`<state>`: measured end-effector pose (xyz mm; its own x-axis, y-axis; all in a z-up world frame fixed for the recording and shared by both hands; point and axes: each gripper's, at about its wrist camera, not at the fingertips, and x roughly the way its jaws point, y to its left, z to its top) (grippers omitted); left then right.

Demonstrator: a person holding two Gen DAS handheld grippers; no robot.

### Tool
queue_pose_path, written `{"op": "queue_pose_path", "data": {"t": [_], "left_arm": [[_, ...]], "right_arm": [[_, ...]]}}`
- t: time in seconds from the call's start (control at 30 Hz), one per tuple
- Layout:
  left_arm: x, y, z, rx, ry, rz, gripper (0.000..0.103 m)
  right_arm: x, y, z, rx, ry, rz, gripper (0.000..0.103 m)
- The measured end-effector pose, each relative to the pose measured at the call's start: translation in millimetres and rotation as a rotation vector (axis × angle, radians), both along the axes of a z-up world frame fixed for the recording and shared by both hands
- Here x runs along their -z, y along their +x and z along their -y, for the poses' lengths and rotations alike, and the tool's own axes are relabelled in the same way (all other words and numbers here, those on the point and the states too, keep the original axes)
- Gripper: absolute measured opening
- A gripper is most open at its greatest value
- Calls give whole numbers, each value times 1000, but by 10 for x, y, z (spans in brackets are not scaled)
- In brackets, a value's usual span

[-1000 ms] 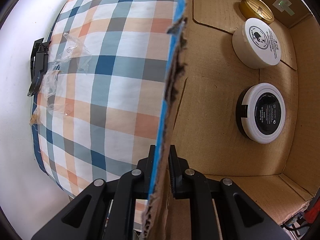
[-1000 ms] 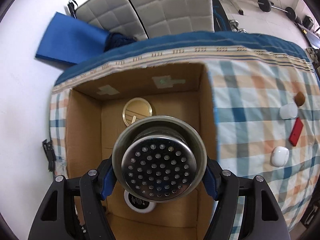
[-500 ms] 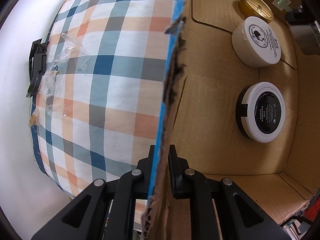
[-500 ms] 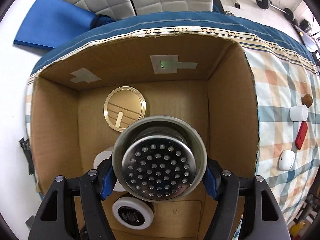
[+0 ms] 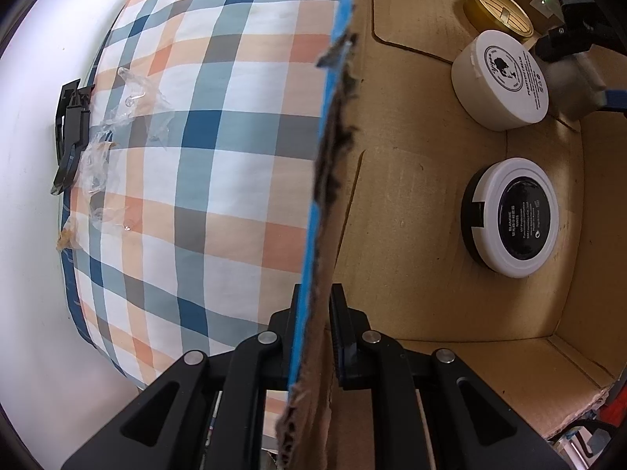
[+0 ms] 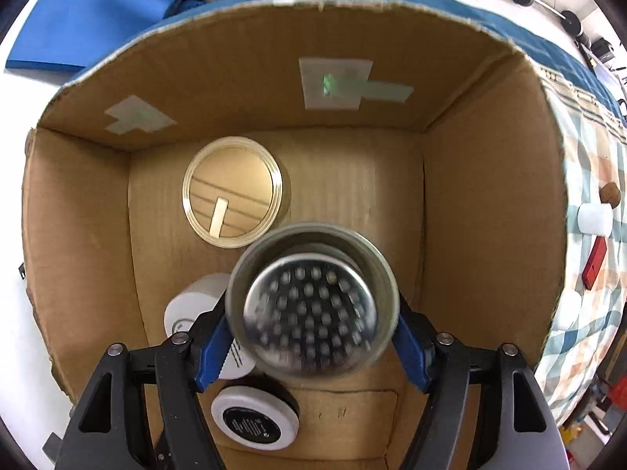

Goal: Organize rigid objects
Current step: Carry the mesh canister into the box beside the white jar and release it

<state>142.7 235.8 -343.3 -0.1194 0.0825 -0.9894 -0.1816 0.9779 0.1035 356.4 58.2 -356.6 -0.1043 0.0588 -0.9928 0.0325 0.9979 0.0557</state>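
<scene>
1. At the far left of the left wrist view we saw a black clip (image 5: pixel 70 133) on the edge of a checked cloth (image 5: pixel 203 149), with crumpled clear plastic (image 5: pixel 117 145) beside it; the right wrist view showed that cloth (image 6: pixel 588 274) only at its right edge.
2. The left claw (image 5: pixel 313 313) pointed straight down and was clamped on the torn wall of the cardboard box (image 5: pixel 329 180), one finger outside, one inside.
3. Inside the box, a white round tin (image 5: pixel 499 80) bore a circular black emblem and lettering along its rim that we could not read with certainty. Nearer the claw lay a black-and-white compact (image 5: pixel 511 217) whose label began "BLANKME"; the smaller lines were too fine to read.
4. A gold-lidded jar (image 5: pixel 499 13) stood at the box's far wall, just beyond the white tin.
5. The right wrist view alone showed two pieces of tape (image 6: pixel 337 84) on the far inner wall, and outside the box, on the cloth, a white cylinder (image 6: pixel 593 217), a brown lump (image 6: pixel 609 194) and a red object (image 6: pixel 593 264).
6. The right claw (image 6: pixel 311 331) pointed down into the box with a perforated metal can (image 6: pixel 311 305), blurred, between its blue pads (image 6: pixel 213 348); its jaws were opening, and the pads still lay against the can's sides, above the box floor beside the white tin.
</scene>
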Motion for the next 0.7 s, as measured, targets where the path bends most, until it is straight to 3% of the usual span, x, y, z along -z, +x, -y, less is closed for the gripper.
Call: {"op": "queue_pose_path", "data": {"t": [0.23,0.7], "left_arm": [[-23,11,6,2,2,1,9],[-24,7,1,2,2,-12,9]], "right_arm": [[-178,46,-74,-3,12,48,99],[-439,-94,15,12,58,57,103]]}}
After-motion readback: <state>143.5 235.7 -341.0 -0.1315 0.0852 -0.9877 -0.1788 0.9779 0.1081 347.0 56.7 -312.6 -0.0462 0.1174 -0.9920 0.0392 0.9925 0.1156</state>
